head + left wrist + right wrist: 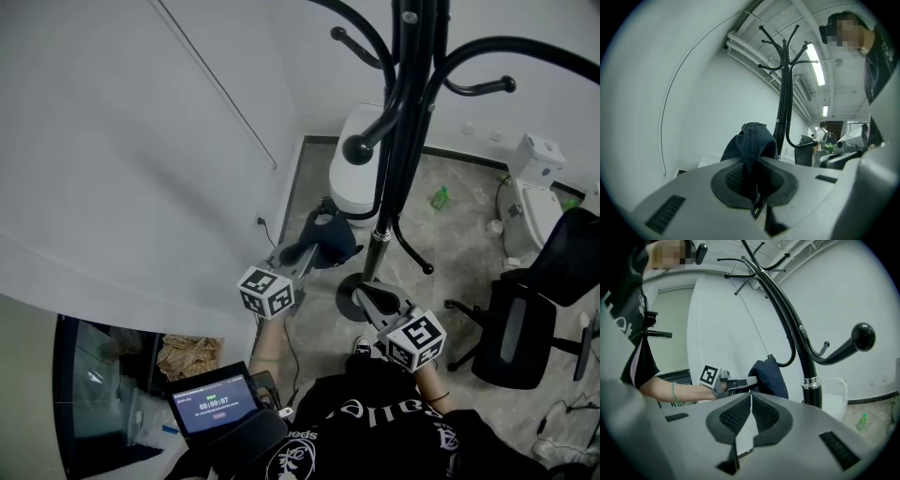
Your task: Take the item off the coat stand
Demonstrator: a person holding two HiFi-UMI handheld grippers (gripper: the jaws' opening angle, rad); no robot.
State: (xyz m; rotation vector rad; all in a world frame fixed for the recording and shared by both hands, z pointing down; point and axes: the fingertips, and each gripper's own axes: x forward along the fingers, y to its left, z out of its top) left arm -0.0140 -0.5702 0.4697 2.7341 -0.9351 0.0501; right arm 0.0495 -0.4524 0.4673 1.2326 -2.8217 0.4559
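In the head view, the only clear container is a small green bottle (439,197) standing on the mottled floor (459,258) beyond the coat stand (405,141); what it holds cannot be made out. The left hand-held gripper (302,251) reaches toward the stand's pole, its jaws pinched on a dark blue item (330,242) that sits low down, just left of the pole. The right hand-held gripper (361,295) hovers near the stand's base, apart from the item. A black office chair (516,337) stands to the right and a lit screen (214,401) lies at the lower left. In the left gripper view, the jaws are nearly together with a fold of the item (752,140) clamped between the pads; it is soft, dark blue denim-like cloth with visible seams, bunched into a rounded hump above the jaws, and the black stand (782,103) rises right behind it. In the right gripper view, this gripper's jaws are pressed together with nothing between them. Beyond them the left gripper (751,379) holds the item (771,378) just beside a low curled hook of the stand (808,366); whether the cloth touches that hook cannot be told. The bottle (862,421) shows at the far right.
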